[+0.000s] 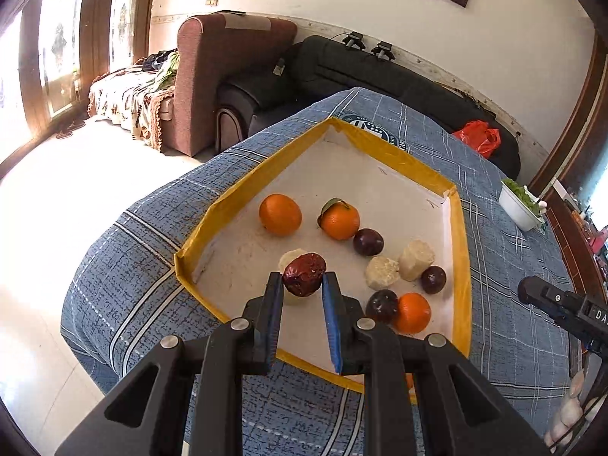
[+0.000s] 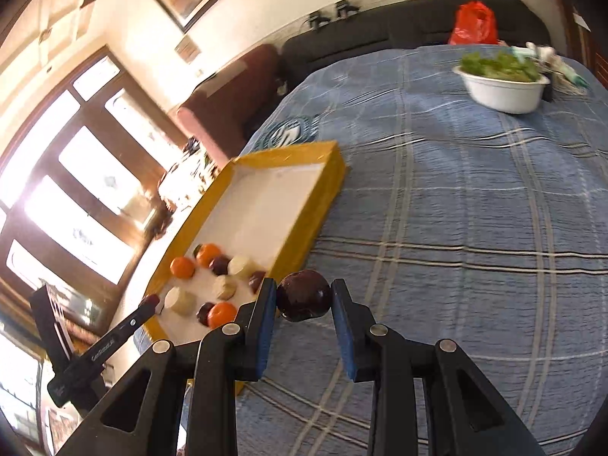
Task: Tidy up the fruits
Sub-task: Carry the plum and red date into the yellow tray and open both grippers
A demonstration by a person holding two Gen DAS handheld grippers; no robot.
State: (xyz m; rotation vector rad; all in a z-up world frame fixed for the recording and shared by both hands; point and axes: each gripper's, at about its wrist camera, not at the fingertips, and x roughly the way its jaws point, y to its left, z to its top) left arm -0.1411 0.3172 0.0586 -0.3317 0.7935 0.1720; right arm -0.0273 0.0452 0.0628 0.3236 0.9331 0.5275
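A yellow-rimmed white tray (image 1: 418, 163) lies on the blue plaid cloth. In it are three oranges (image 1: 280, 214), dark purple fruits (image 1: 368, 242) and pale sugarcane chunks (image 1: 416, 259). My left gripper (image 1: 303, 279) is shut on a wrinkled red date (image 1: 304, 273) and holds it above the tray's near part, over a pale chunk. My right gripper (image 2: 304, 296) is shut on a dark purple fruit (image 2: 303, 295) and holds it above the cloth just right of the tray (image 2: 330, 186). The left gripper with the date also shows in the right wrist view (image 2: 152, 300).
A white bowl of greens (image 2: 505, 87) stands at the far right of the table. A red plastic bag (image 2: 475, 24) lies on the black sofa behind. A brown armchair (image 1: 228, 76) stands beyond the table. The blue cloth (image 2: 475, 228) stretches right of the tray.
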